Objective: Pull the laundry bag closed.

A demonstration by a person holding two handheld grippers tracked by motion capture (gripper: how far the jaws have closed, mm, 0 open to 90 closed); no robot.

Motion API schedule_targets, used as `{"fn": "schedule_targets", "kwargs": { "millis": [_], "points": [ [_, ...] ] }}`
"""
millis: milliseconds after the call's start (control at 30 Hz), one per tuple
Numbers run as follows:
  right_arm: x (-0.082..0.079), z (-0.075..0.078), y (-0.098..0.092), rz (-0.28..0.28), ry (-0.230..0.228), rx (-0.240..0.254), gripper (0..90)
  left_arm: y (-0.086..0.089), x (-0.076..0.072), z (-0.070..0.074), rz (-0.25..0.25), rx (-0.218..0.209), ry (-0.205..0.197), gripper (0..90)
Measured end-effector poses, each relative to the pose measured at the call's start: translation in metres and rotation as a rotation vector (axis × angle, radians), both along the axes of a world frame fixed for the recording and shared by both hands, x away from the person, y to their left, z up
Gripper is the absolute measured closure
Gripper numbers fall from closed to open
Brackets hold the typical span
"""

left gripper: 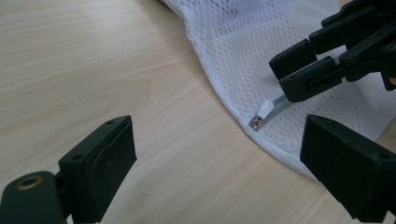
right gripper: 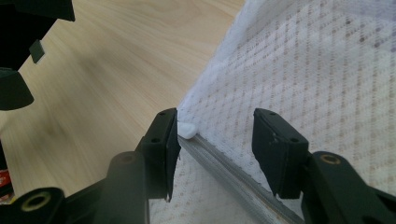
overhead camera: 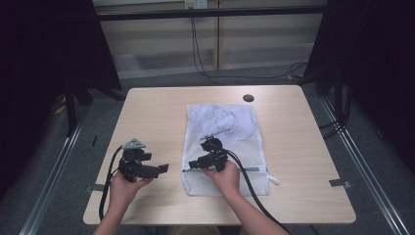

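A white mesh laundry bag (overhead camera: 226, 147) lies flat mid-table, its grey zipper (right gripper: 233, 175) closed along the near end.

Your left gripper (overhead camera: 164, 168) is a blocky black tool with a grey three-cornered plate (overhead camera: 135, 144) on top, pierced by small holes, and a thick black cable (overhead camera: 108, 174) trailing from its body. Your right gripper (overhead camera: 187, 166) is the same matte black build, with its own heavy black cable (overhead camera: 249, 188). Close up, each jaw is a flat rectangular black block with small round screw holes in its face, joined by a brass-coloured pivot bushing (right gripper: 330, 159), and your forearms are bare, with no sleeves or gloves.
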State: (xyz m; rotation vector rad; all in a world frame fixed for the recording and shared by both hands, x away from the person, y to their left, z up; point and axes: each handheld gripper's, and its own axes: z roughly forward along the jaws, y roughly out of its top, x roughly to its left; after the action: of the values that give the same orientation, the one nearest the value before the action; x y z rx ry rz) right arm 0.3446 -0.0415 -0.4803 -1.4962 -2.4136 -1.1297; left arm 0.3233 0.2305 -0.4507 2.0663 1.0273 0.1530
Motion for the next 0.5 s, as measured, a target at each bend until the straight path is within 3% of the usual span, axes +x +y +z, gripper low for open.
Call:
{"fn": "schedule_targets", "kwargs": {
  "millis": [500],
  "points": [
    [-0.004,-0.001,0.018,0.046,0.026,0.012,63.7,-0.001,0.001,-0.001,-0.003,0.013,0.007,10.4]
  ]
}}
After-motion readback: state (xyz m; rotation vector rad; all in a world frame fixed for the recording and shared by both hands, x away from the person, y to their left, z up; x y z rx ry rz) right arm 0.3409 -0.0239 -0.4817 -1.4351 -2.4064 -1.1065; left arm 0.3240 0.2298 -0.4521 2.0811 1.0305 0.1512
